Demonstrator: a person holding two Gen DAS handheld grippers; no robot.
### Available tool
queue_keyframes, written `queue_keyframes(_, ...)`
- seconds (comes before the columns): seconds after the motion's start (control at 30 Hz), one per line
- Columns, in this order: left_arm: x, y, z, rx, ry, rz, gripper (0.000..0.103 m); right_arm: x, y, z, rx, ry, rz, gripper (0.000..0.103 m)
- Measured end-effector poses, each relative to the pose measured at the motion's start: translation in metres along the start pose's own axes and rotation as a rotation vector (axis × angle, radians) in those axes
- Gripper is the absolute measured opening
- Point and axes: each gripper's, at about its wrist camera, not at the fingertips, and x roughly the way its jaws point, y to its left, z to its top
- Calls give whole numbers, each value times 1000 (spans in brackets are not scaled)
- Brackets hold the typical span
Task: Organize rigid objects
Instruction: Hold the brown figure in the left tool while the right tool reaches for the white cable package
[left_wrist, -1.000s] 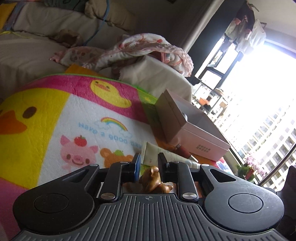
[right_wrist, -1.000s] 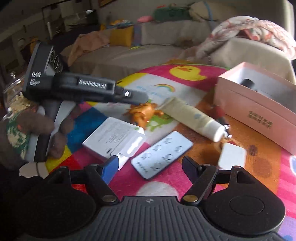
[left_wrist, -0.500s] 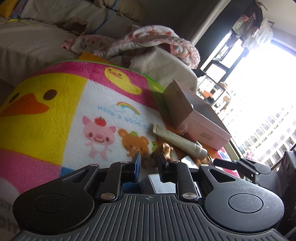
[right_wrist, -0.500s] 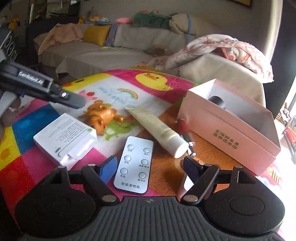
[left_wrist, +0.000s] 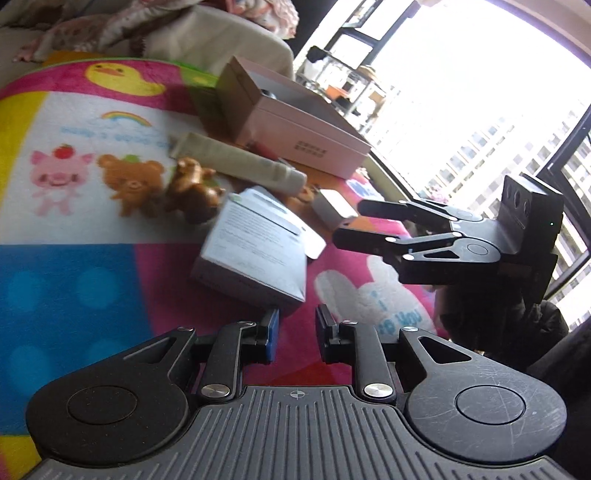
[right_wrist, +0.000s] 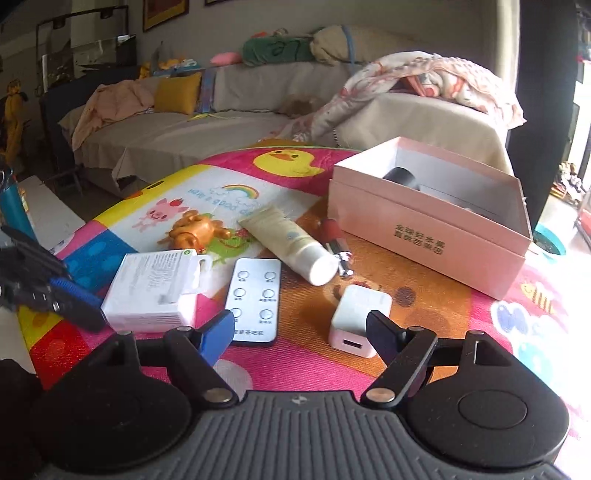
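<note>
On the colourful play mat (right_wrist: 517, 332) lie a white box (left_wrist: 255, 243), an orange toy animal (left_wrist: 192, 190), a cream tube (right_wrist: 291, 243), a grey remote (right_wrist: 253, 299), a red lipstick (right_wrist: 334, 236) and a white charger cube (right_wrist: 356, 319). An open pink box (right_wrist: 424, 229) at the back right holds a dark round object (right_wrist: 400, 177). My left gripper (left_wrist: 295, 317) hovers just short of the white box, its jaws narrow and opening, nothing between them. My right gripper (right_wrist: 299, 325) stands open, the remote by its left finger and the cube by its right.
A grey sofa (right_wrist: 229, 110) with a yellow cushion and a patterned blanket (right_wrist: 436, 81) runs behind the mat. Bright windows fill the right of the left wrist view. A dark-gloved hand (left_wrist: 480, 314) carries the right gripper (left_wrist: 347, 220) above the mat's right side.
The left gripper drew back from the orange toy and swung right, so the white box now lies before it. The right gripper shifted right, bringing the charger cube close to its right finger.
</note>
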Motion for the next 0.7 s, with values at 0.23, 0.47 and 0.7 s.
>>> queue_keyframes(0.23, 33, -39, 14, 191, 20, -1, 23, -4, -14, -8, 26, 4, -86, 79)
queue_keyframes(0.47, -3, -19, 40, 98, -190, 270, 26, 6, -36, -21, 147, 31, -135, 79)
queue_keyframes(0.7, 11, 20, 63, -42, -203, 424, 27, -6, -35, -19, 165, -39, -74, 79)
